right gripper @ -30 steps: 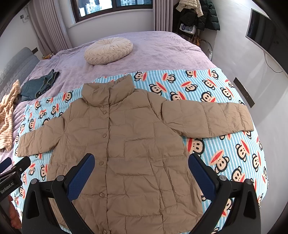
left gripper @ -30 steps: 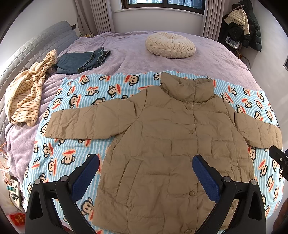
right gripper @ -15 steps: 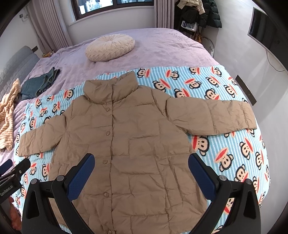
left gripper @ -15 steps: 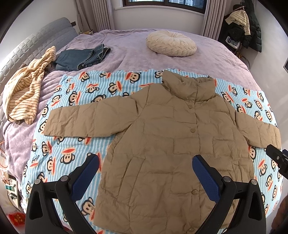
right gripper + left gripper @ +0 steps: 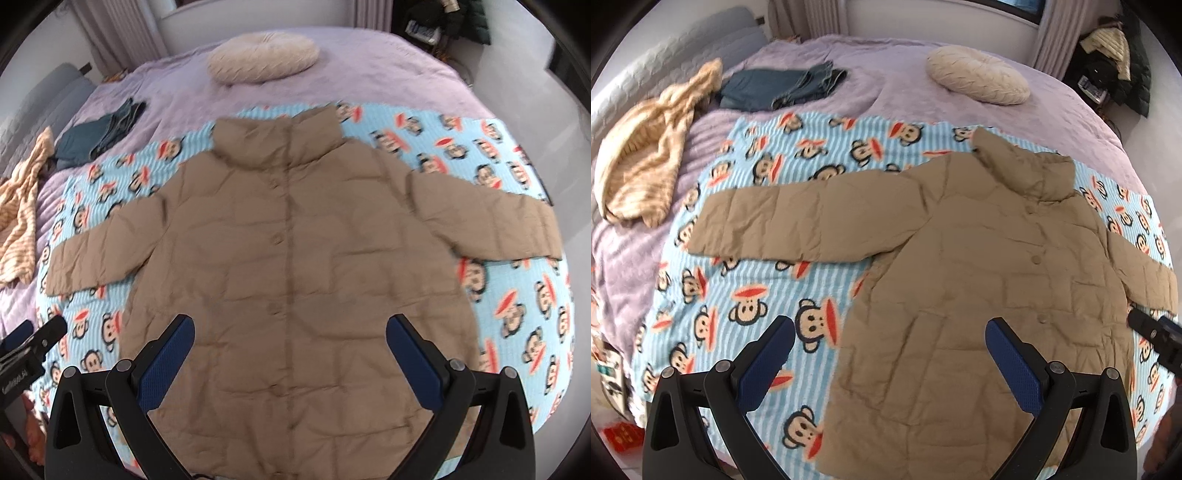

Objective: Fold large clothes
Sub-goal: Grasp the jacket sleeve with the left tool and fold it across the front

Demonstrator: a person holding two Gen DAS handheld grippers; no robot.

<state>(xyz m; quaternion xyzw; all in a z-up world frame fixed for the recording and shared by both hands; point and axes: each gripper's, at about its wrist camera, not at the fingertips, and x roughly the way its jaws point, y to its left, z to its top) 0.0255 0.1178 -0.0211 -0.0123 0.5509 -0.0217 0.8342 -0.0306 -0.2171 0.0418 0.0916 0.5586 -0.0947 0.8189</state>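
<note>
Both tools, left (image 5: 890, 350) and right (image 5: 290, 347), are hovering wide open and empty over the jacket (image 5: 295, 266), which is lying flat, sleeves spread, on the blanket (image 5: 768, 288) on the bed (image 5: 894, 74).

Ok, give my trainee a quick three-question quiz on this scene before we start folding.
1. True or false: the jacket lies flat with both sleeves spread out.
2. What are the left tongs and right tongs holding? A) a sleeve B) the hem C) nothing
3. Fill in: the jacket lies on a monkey-print ____.

Key: 1 true; 2 C, both open; 3 blanket.
</note>
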